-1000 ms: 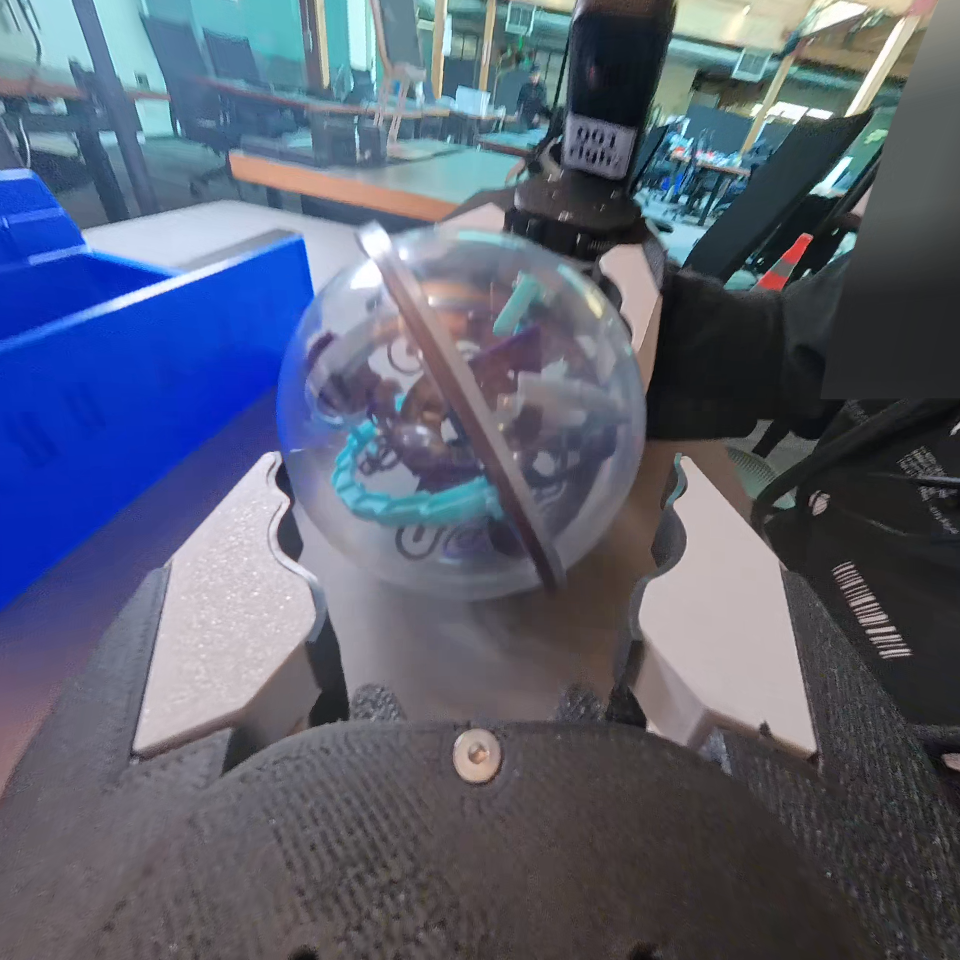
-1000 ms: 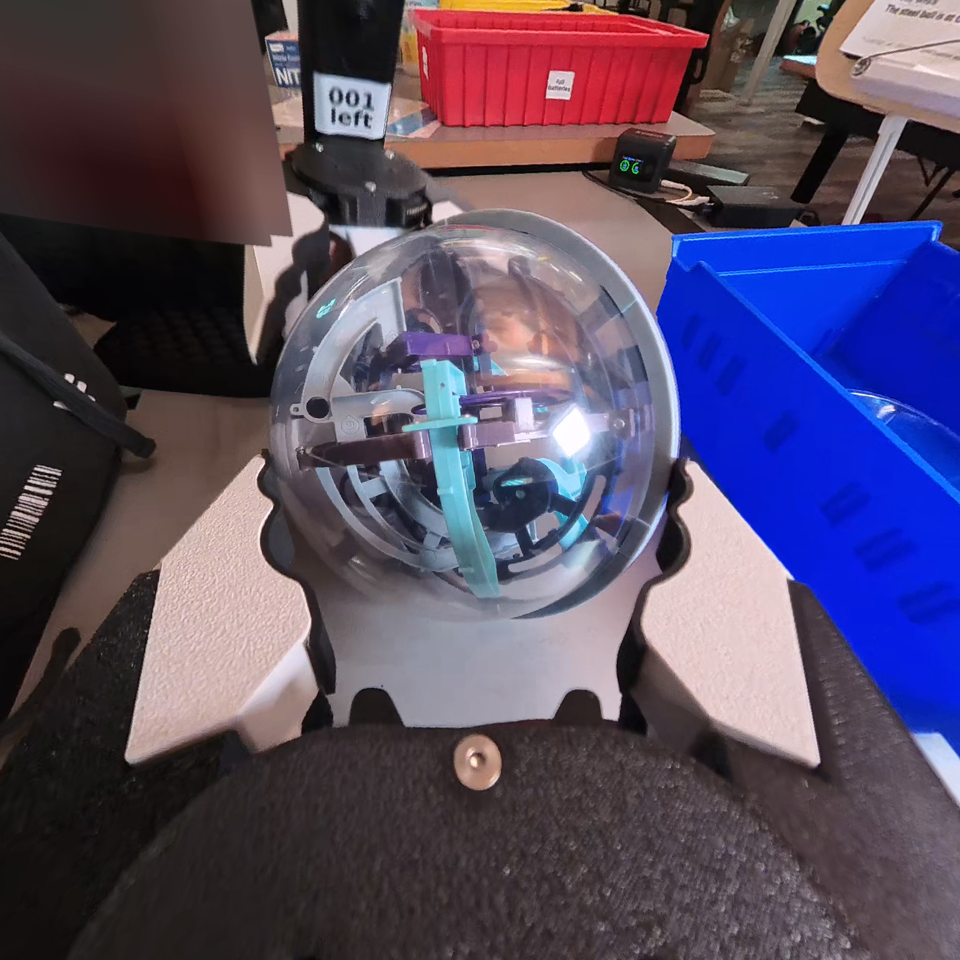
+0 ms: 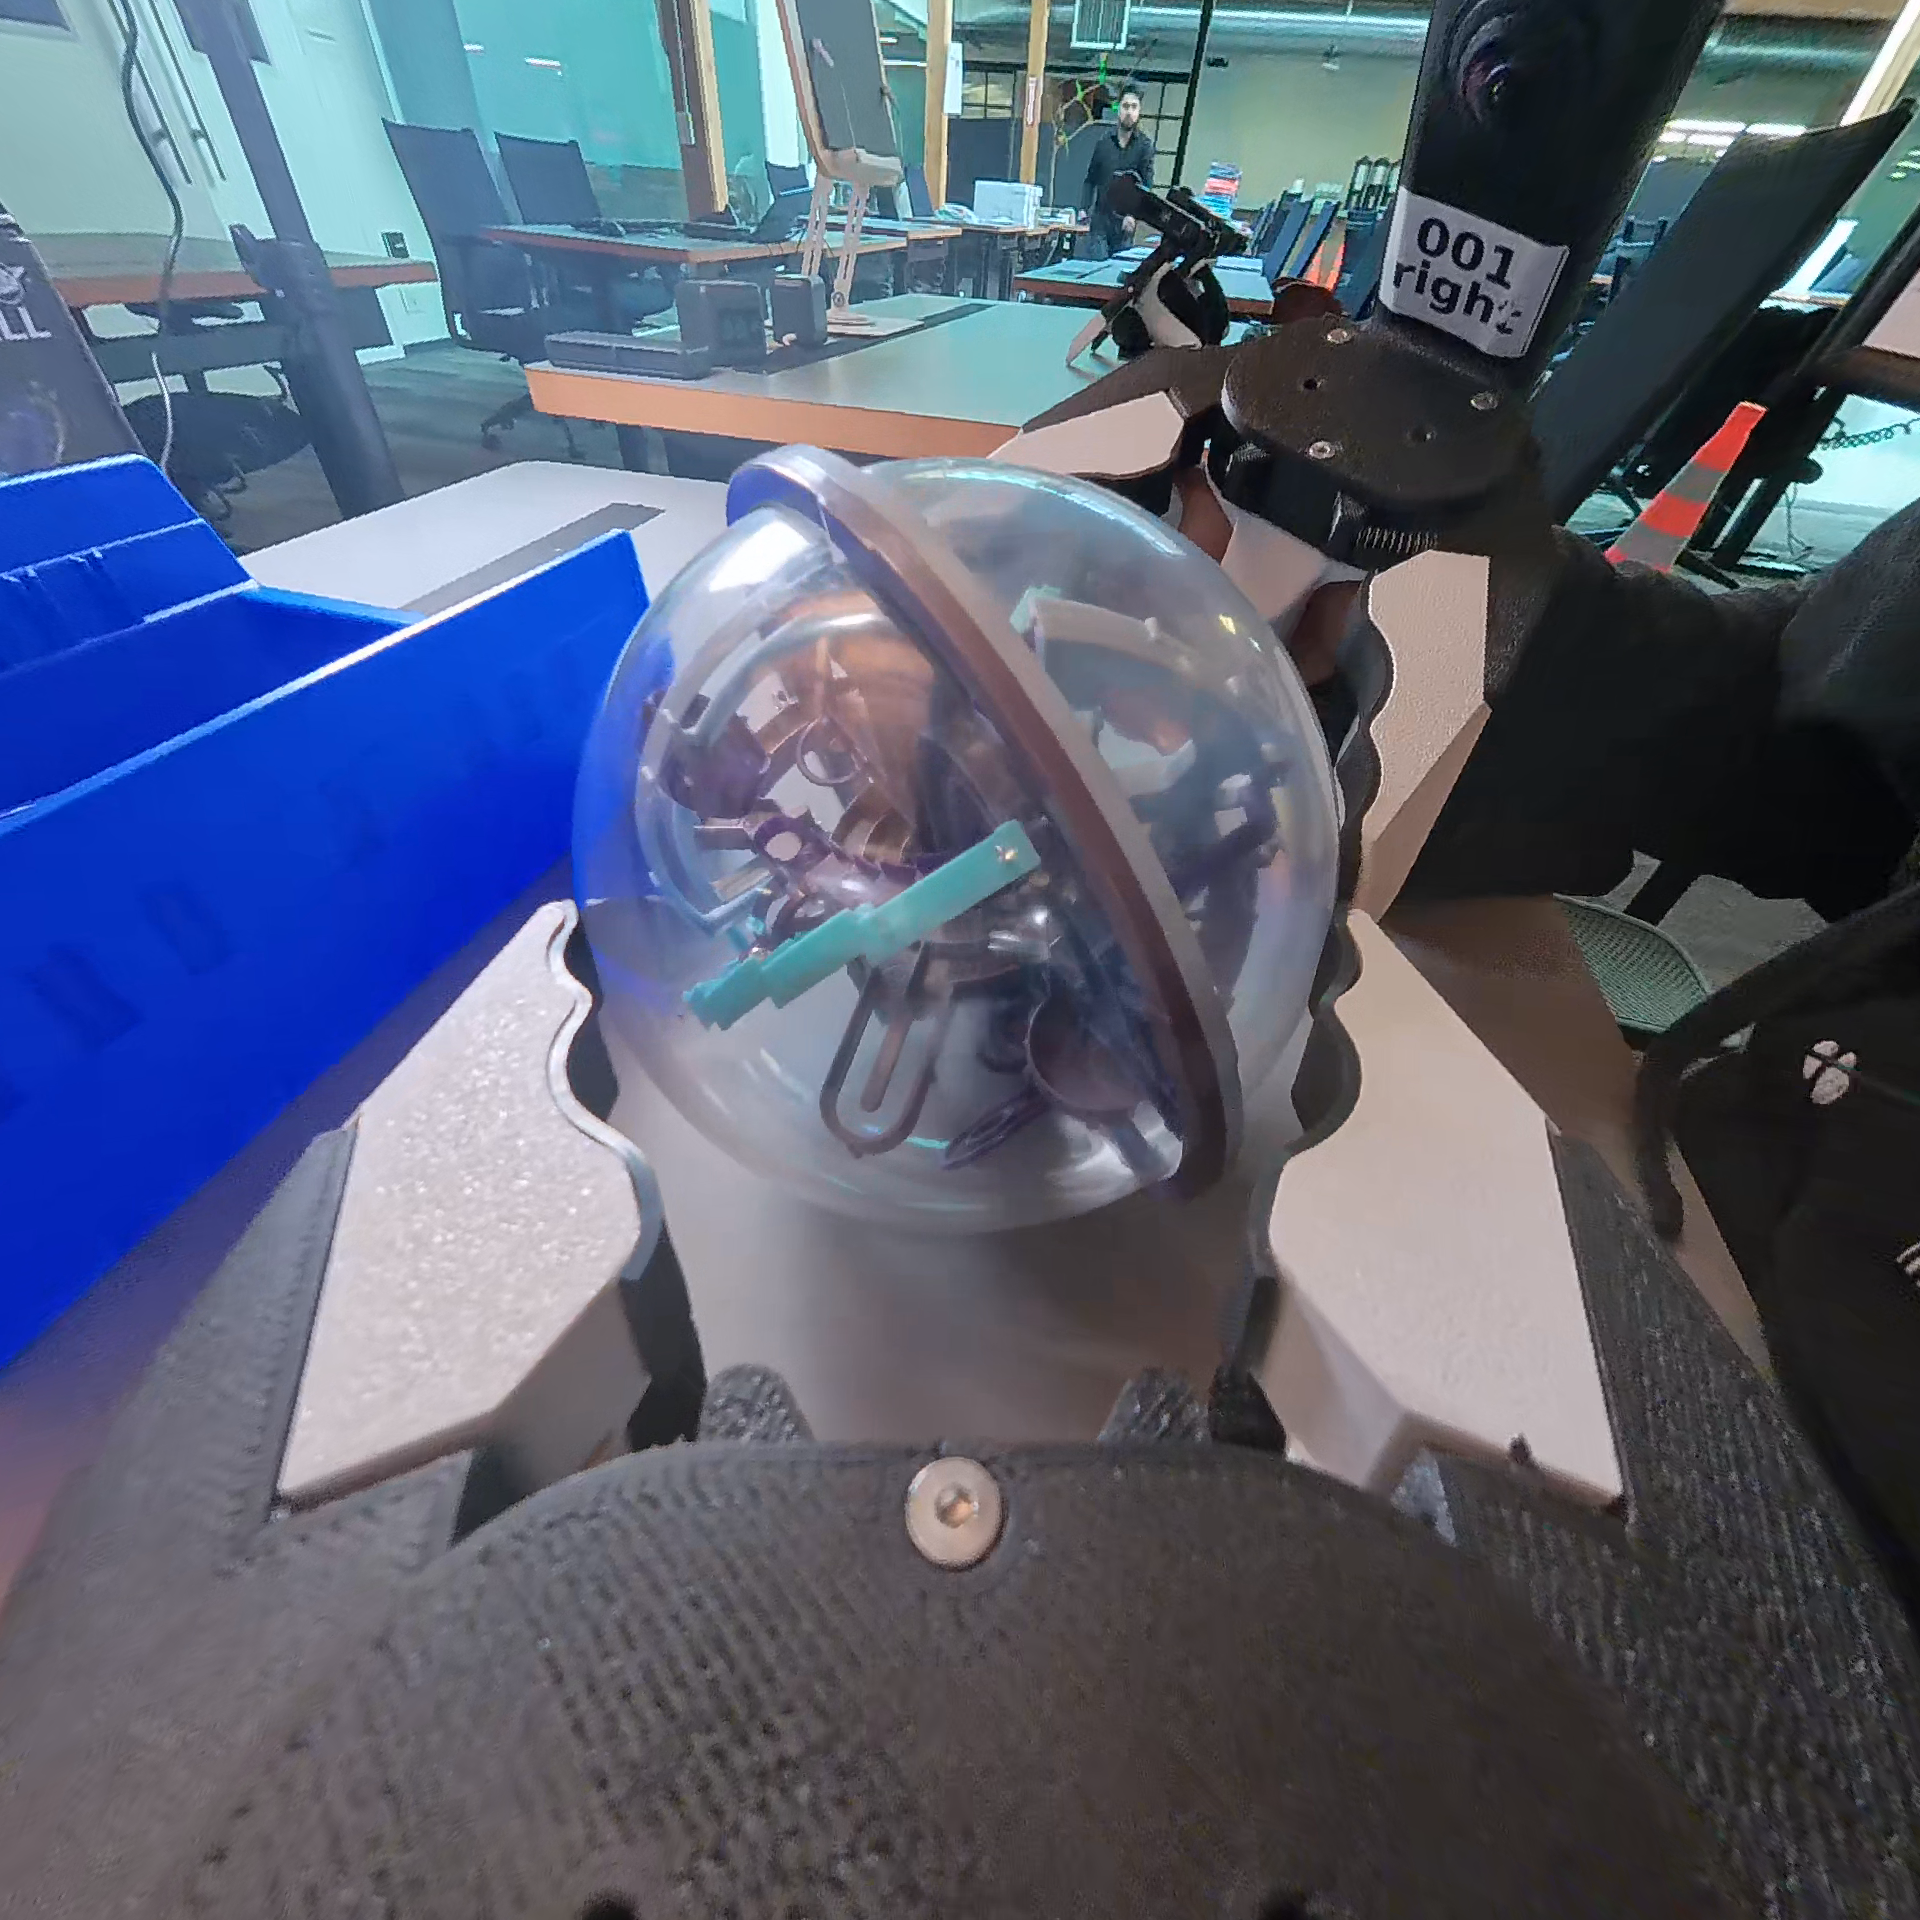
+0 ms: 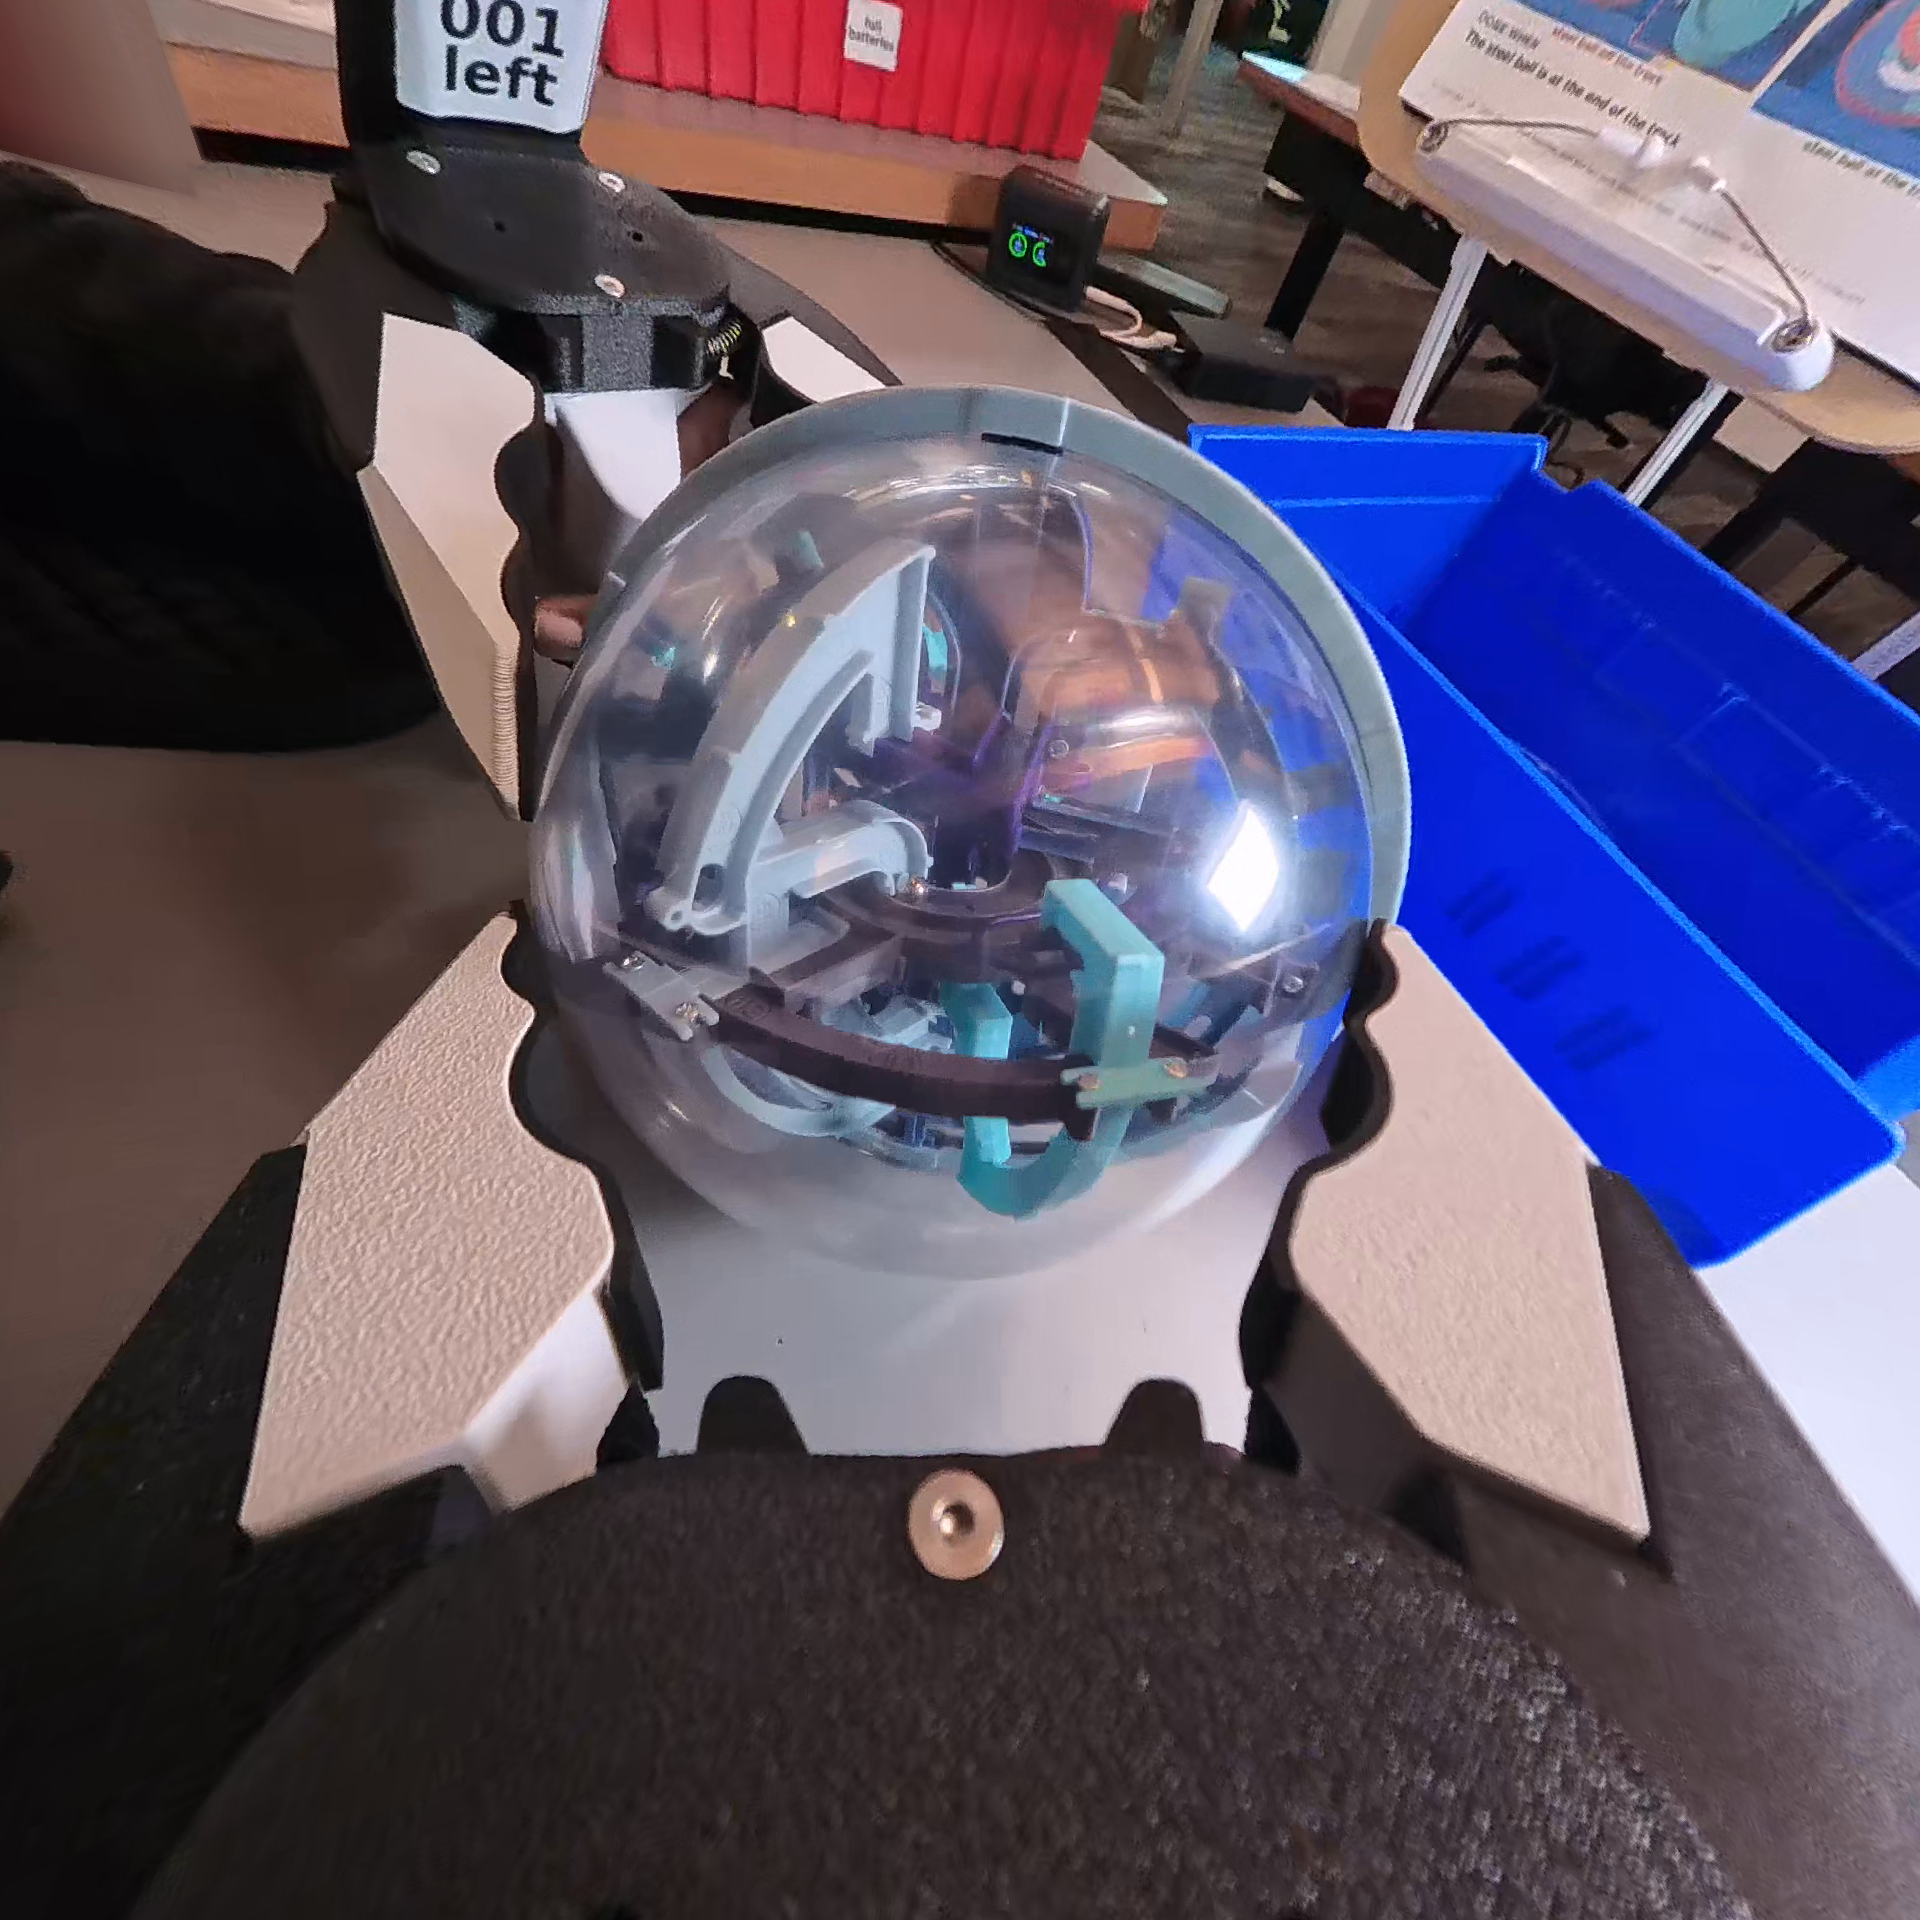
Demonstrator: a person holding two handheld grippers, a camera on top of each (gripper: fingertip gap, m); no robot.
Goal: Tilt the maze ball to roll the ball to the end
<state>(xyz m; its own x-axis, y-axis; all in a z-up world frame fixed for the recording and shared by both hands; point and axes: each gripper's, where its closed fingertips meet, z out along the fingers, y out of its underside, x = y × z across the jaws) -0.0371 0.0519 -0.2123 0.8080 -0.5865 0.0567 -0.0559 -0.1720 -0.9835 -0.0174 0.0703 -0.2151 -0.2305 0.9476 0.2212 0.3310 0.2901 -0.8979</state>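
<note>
maze ball [image 3: 951,852] between both tongs, blue bin [image 3: 260,790] beside

An open-plan office or lab: rows of desks [image 3: 831,384] and office chairs [image 3: 436,208] are stretching back, storage bins [image 4: 1662,779] sitting nearby.

Clear maze ball [image 4: 956,831] with teal, purple tracks, grey seam, blue bin [image 4: 1662,831]

A blue bin [image 4: 1621,790] stands just beside the maze ball [image 4: 956,831], blocking that side; bare table [image 4: 208,935] lies opposite.
</note>
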